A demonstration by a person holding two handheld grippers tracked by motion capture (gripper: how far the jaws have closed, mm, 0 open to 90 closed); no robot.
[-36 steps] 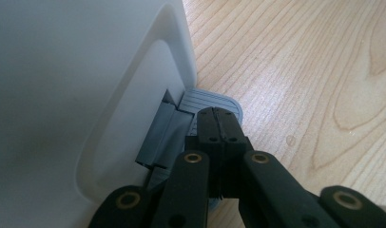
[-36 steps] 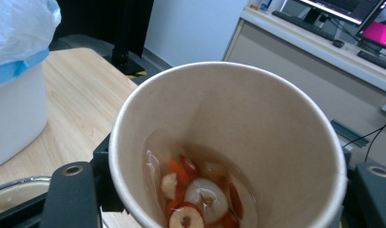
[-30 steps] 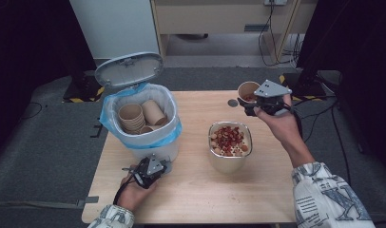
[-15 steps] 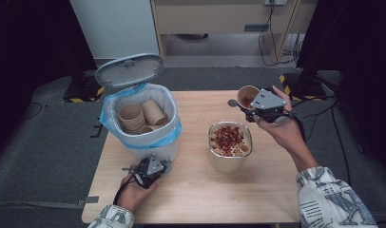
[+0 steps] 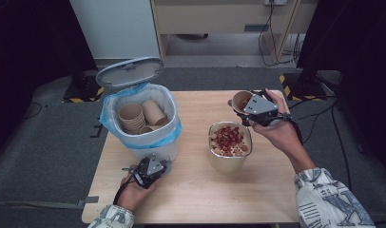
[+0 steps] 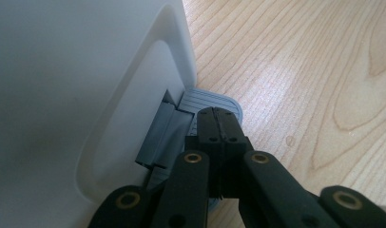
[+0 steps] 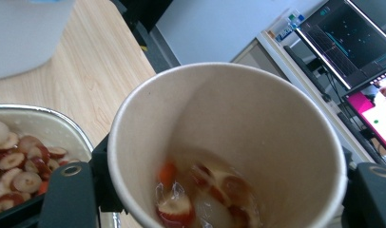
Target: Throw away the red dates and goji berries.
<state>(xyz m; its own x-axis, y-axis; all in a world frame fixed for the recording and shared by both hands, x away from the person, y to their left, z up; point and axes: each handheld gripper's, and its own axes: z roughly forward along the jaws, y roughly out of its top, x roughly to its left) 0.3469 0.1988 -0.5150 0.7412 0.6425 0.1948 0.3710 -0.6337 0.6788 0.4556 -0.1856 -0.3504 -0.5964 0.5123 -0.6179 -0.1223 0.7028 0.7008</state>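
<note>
Two grippers are working: the right gripper (image 5: pixel 248 108) is clamping a paper cup (image 7: pixel 229 142) above the bowl (image 5: pixel 224 161), while the left gripper (image 6: pixel 218 124), jaws closed and empty, is pressing the bin's pedal (image 6: pixel 215 100).

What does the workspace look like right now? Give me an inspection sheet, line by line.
Surface: wooden table, bare along the near edge.
Job's things: paper cup with fruit slices at its bottom, held above the far right of the table; metal bowl full of red and white slices; white bin with blue liner, lid up, used paper cups inside.
Clutter: a small round dark thing on the table left of the cup, too small to identify.
Grippers: left gripper shut, on the bin's grey pedal; right gripper shut on the paper cup.
Cables: one trails from each gripper; more hang behind the table.
Surroundings: grey floor, a cabinet beyond, monitors in the right gripper view.
</note>
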